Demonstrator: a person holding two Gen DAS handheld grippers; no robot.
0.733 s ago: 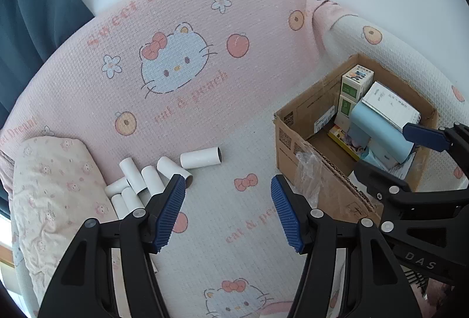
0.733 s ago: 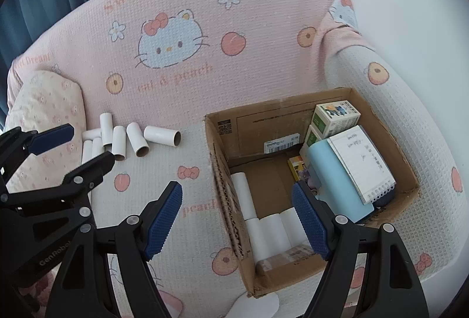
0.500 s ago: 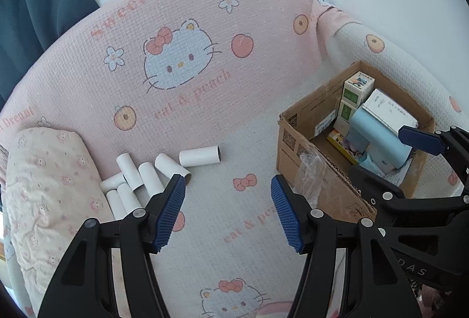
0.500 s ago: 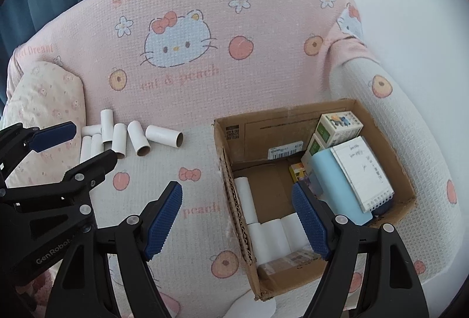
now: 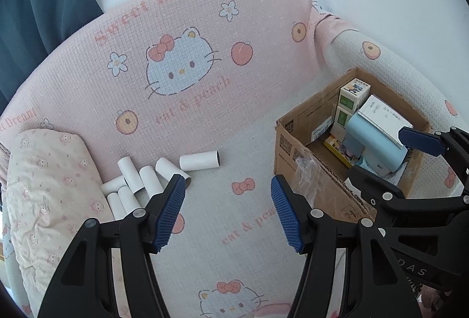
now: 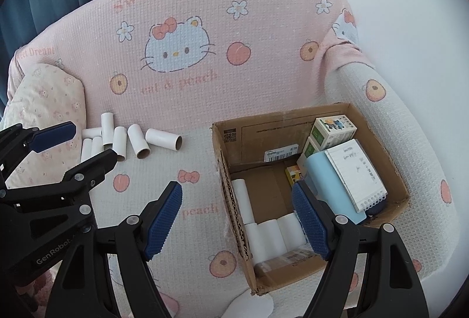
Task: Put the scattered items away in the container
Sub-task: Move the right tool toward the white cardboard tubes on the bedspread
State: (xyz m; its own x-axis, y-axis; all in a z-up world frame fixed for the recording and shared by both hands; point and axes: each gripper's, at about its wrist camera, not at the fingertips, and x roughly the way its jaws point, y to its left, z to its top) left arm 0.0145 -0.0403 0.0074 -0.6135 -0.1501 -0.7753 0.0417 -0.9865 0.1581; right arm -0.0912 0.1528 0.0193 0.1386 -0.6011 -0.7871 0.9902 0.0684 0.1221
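Observation:
Several white cardboard tubes (image 5: 146, 180) lie in a loose cluster on the pink sofa seat at the left; they also show in the right wrist view (image 6: 129, 139). An open cardboard box (image 6: 231, 165) stands on the seat at the right, also in the left wrist view (image 5: 319, 186). It holds white tubes (image 6: 266, 236), small boxes, a light blue roll and a notepad. My left gripper (image 5: 227, 212) is open and empty above the seat between tubes and box. My right gripper (image 6: 237, 218) is open and empty above the box's left wall.
A floral pillow (image 5: 44, 194) lies left of the tubes. The sofa backrest (image 5: 181, 54) rises behind, and the armrest (image 6: 390, 118) runs to the right of the box. A dark blue curtain (image 5: 35, 10) hangs at the upper left.
Both grippers have drawn back a little from the sofa. The jaws stay open and the tubes and box have not moved.

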